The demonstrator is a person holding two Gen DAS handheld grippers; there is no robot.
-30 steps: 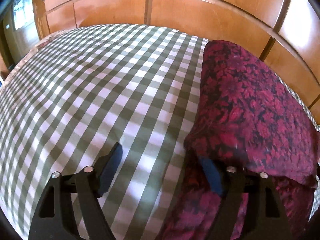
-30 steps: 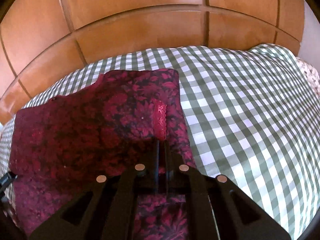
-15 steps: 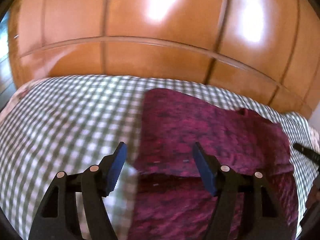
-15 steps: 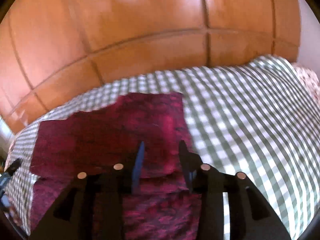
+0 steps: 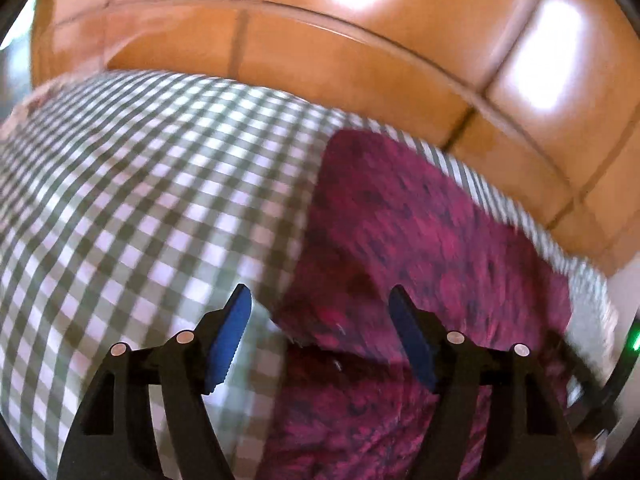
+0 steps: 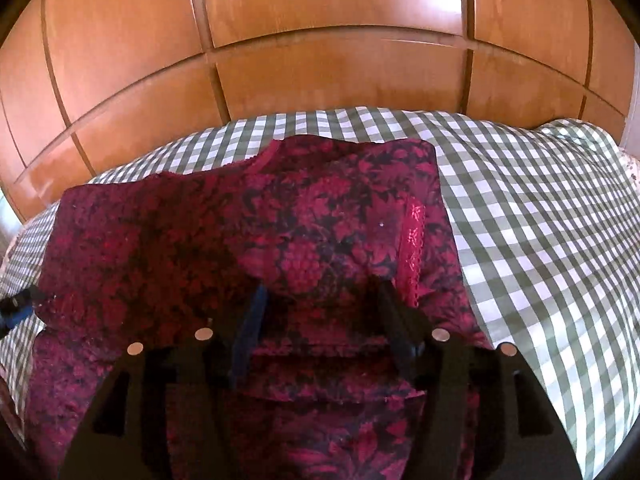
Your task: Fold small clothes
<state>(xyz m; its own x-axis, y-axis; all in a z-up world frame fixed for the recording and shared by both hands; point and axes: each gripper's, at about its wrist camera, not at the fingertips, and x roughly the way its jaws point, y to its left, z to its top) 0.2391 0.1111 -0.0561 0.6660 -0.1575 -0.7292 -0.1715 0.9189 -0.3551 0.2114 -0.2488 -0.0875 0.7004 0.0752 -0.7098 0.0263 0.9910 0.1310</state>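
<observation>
A dark red floral garment (image 6: pixel 248 240) lies partly folded on a green and white checked bedcover (image 6: pixel 540 232). A lace-trimmed edge (image 6: pixel 414 240) runs down its right side. My right gripper (image 6: pixel 320 304) is open and empty above the near fold. In the blurred left wrist view the garment (image 5: pixel 420 232) fills the right half, on the checked cover (image 5: pixel 140 200). My left gripper (image 5: pixel 320 312) is open and empty over the garment's left edge. The left gripper's tip shows at the left edge of the right wrist view (image 6: pixel 16 306).
An orange-brown panelled wooden wall or wardrobe (image 6: pixel 320 40) rises just behind the bed's far edge, also in the left wrist view (image 5: pixel 360 40). Bare checked cover lies to the right of the garment (image 6: pixel 560 280) and to its left (image 5: pixel 100 240).
My right gripper has opened and let go of the garment, then drawn back. My left gripper has stayed open and swung toward the garment's left edge; its view is motion-blurred.
</observation>
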